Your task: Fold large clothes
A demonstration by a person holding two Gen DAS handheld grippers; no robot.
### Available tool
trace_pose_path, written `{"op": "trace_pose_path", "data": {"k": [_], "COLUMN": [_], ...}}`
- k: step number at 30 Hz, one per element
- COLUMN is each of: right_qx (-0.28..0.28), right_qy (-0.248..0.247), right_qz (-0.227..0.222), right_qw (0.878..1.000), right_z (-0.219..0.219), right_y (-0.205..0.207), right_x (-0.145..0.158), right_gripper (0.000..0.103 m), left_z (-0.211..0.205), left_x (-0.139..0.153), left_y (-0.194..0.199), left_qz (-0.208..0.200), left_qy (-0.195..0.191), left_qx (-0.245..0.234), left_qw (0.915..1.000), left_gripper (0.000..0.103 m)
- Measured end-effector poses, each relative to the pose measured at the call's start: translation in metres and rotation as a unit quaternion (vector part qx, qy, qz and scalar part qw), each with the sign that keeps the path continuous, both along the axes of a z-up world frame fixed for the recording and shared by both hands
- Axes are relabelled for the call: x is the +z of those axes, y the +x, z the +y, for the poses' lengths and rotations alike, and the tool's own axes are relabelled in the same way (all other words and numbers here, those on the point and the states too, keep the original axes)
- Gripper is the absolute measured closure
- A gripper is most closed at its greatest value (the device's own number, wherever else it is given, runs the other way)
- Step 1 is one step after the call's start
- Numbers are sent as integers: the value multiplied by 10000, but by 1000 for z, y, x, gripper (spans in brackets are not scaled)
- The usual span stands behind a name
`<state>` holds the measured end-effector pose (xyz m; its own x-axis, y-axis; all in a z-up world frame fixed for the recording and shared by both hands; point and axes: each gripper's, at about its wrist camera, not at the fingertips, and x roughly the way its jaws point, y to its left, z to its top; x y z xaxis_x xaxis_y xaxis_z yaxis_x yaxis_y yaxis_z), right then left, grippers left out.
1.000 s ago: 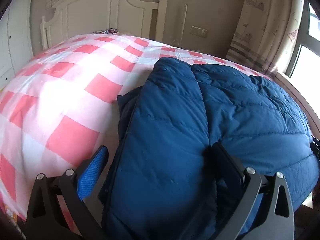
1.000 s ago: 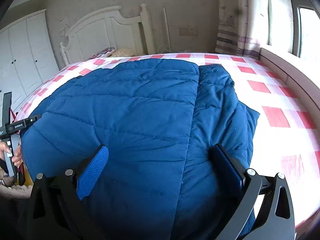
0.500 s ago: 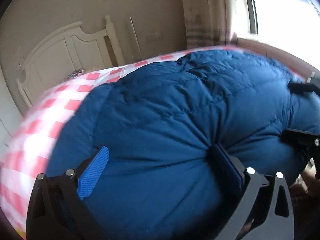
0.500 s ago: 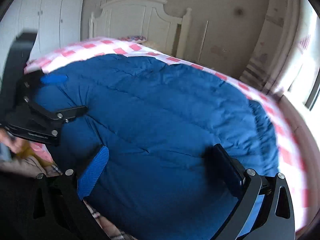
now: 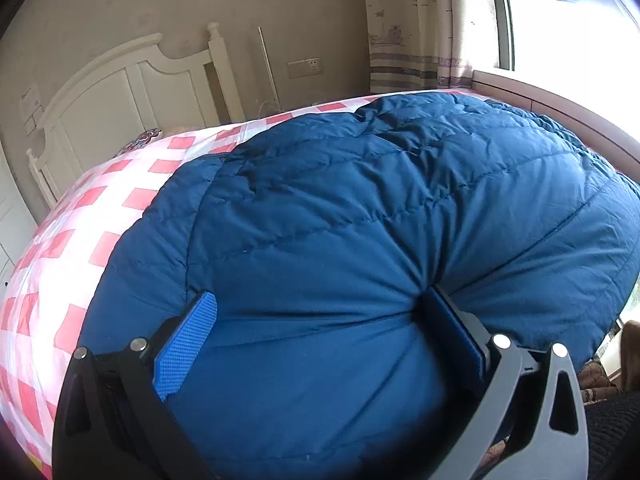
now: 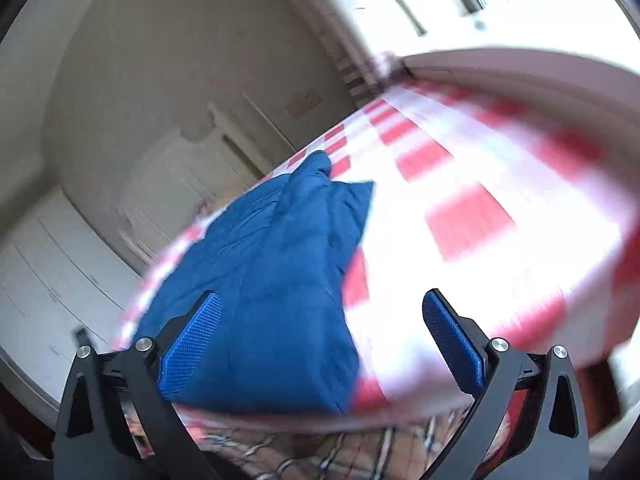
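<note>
Blue jacket (image 5: 360, 240), bulging between left gripper (image 5: 320, 332) fingers

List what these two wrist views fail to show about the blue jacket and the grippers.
- Left wrist view: blue jacket fills the frame; its near hem is hidden behind the left gripper.
- Right wrist view: motion blur smears the bedsheet; whether the right gripper touches cloth is unclear.

Dark blue quilted puffer jacket (image 5: 380, 240) lying folded, puffy, on pink-checked bed, near its edge.
</note>
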<state>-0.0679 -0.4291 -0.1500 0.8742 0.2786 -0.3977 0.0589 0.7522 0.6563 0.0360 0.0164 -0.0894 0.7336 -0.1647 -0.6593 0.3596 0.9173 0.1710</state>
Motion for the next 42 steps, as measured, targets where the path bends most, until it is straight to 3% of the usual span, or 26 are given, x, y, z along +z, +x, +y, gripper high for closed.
{"op": "trace_pose_path", "data": {"k": [6, 16, 21, 23, 27, 33, 42], "right_qx": [279, 1098, 1160, 925, 727, 1073, 1339], "right_qy": [498, 318, 298, 64, 458, 419, 350], "right_qz": [-377, -49, 116, 261, 318, 401, 402], "right_qw": [9977, 9934, 9927, 9953, 9958, 9925, 9896], "right_z": [5, 45, 55, 53, 37, 49, 66], "right_y": [-16, 10, 16, 8, -2, -12, 16], "right_x": [-17, -15, -10, -4, -7, -9, -6], "right_gripper": [8, 9, 8, 14, 18, 18, 18], "left_z": [-1, 0, 2, 1, 2, 3, 3], "left_x": [0, 0, -1, -1, -1, -1, -1], "left_y": [2, 1, 0, 0, -1, -1, -1], "left_qz": [26, 1, -13, -6, -10, -8, -32], "left_qy": [29, 2, -17, -3, -10, -13, -24], "left_qx": [38, 37, 32, 24, 26, 25, 24], "left_qw": [10000, 10000, 10000, 10000, 10000, 10000, 10000], "left_gripper": [2, 2, 2, 2, 2, 2, 2]}}
